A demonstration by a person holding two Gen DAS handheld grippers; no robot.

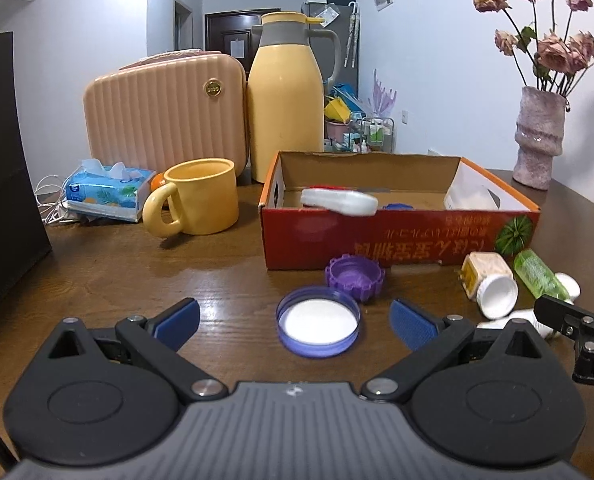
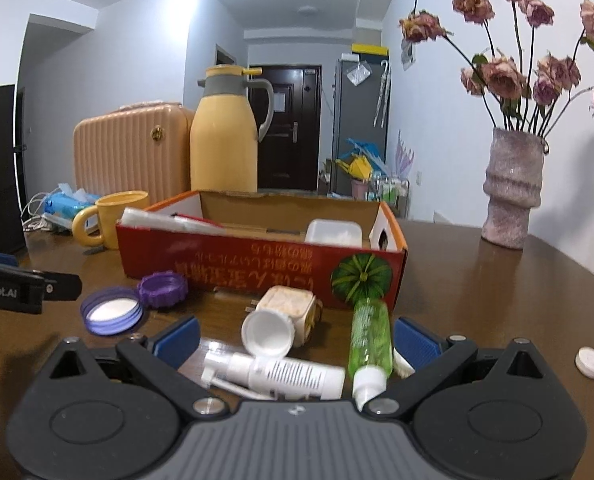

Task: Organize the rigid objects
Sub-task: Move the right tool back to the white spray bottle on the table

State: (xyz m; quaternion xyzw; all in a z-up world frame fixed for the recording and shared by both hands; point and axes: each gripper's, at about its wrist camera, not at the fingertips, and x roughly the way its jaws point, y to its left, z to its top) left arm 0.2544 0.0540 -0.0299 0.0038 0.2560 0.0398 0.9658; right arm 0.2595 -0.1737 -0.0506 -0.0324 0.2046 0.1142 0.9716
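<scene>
An open red cardboard box (image 1: 397, 236) (image 2: 233, 260) holds a few white items. Before it lie a blue-rimmed white lid (image 1: 318, 326) (image 2: 112, 310) and a purple cap (image 1: 355, 276) (image 2: 163, 289). My left gripper (image 1: 295, 322) is open, its blue pads on either side of the blue lid. My right gripper (image 2: 295, 340) is open over a lying white spray bottle (image 2: 277, 376), a green bottle (image 2: 371, 340) (image 1: 539, 274) and a cream jar with a white cap (image 2: 285, 320) (image 1: 491, 282). The right gripper shows at the left view's right edge (image 1: 577, 320).
A yellow mug (image 1: 199, 198) (image 2: 111, 218), a yellow thermos (image 1: 287, 104) (image 2: 225, 136), a pink case (image 1: 165, 116) and a tissue pack (image 1: 109, 192) stand at the back left. A vase of dried roses (image 1: 539, 136) (image 2: 511, 192) is at the back right. A small white disc (image 2: 589, 362) lies right.
</scene>
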